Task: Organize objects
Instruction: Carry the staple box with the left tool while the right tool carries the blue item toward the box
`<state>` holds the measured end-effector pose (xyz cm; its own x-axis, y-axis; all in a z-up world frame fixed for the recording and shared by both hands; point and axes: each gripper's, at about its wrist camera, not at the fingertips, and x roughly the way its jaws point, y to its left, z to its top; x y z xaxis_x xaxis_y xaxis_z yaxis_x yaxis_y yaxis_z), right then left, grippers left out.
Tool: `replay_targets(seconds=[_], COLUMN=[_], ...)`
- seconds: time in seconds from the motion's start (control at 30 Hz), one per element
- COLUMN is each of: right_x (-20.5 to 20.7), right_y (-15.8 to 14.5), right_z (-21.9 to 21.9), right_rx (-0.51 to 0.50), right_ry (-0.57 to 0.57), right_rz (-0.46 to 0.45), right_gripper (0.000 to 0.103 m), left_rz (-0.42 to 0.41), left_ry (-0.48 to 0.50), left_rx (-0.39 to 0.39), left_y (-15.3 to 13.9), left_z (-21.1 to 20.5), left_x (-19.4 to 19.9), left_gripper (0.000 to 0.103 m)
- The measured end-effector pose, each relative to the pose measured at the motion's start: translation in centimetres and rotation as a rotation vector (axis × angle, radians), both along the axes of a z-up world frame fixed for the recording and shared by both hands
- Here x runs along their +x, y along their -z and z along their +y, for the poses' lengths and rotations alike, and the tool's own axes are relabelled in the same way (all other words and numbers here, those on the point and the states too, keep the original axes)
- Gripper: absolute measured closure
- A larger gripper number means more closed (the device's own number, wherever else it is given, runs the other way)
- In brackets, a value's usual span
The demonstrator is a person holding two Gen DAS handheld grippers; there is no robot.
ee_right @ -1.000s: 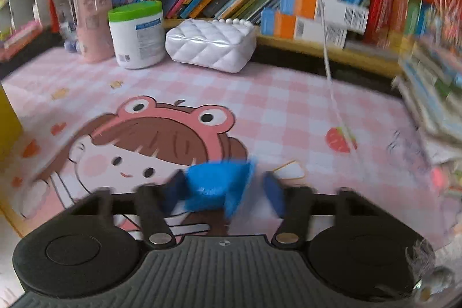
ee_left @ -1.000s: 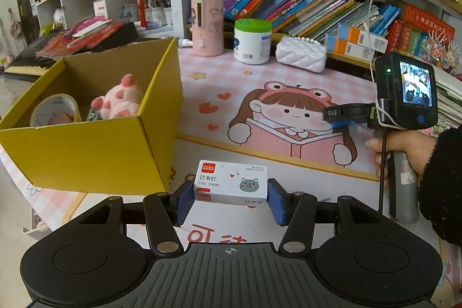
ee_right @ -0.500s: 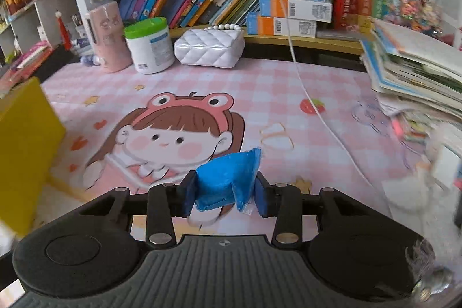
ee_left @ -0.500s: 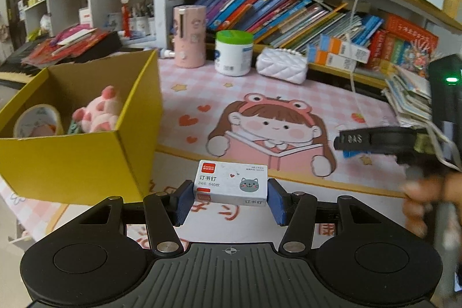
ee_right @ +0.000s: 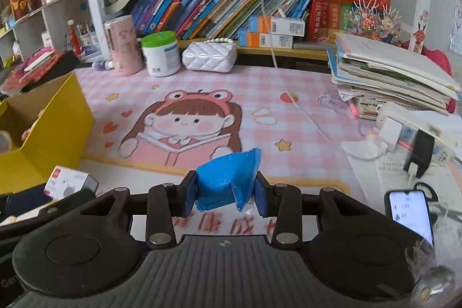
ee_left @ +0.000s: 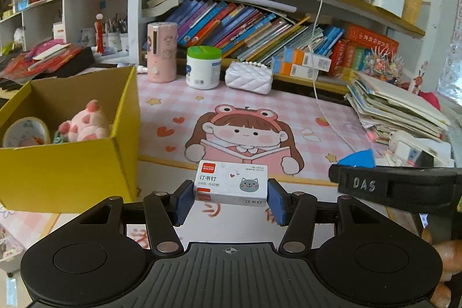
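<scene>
Both grippers had lifted clear of the mat: left gripper clamped on a white cardboard staple box, right gripper on a crumpled blue plastic packet, likely bound for the open yellow cardboard box.

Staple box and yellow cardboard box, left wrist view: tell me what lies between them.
Nothing. In the left wrist view only bare mat shows between the staple box, held in the left gripper, and the yellow cardboard box.

Count: one yellow box holding one pink plush toy and one tape roll; one staple box; one blue packet; two white quilted purses; one green-lidded jar; one phone
</scene>
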<state>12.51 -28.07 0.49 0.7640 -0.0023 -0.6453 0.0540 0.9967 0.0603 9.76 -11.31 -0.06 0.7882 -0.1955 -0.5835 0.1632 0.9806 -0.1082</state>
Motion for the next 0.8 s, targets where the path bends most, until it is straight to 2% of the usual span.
replay_targets(seconds=[0.2,0.6,0.8], right_x=[-2.9,-6.4,-8.9], right_y=[0.1,-0.6,0.3], right_z=[4.2,14.5,18.1], right_rx=[-0.02,-0.131,-0.115], right_ry=[-0.038,-0.145,-0.181], right_rz=[0.022,0.033,0.036], right_gripper=[0.066,0.065,0.065], left_rz=[0.004,0.034,0.04], left_ry=[-0.038,-0.244,-0.291], left_rx=[-0.008,0.015,0.049], left_y=[0.0,0.5,0.8], left_z=[4.2,13.2,16.0], left_x=[-2.6,-7.1,-9.1], left_gripper=[0.05,0.05,0.05])
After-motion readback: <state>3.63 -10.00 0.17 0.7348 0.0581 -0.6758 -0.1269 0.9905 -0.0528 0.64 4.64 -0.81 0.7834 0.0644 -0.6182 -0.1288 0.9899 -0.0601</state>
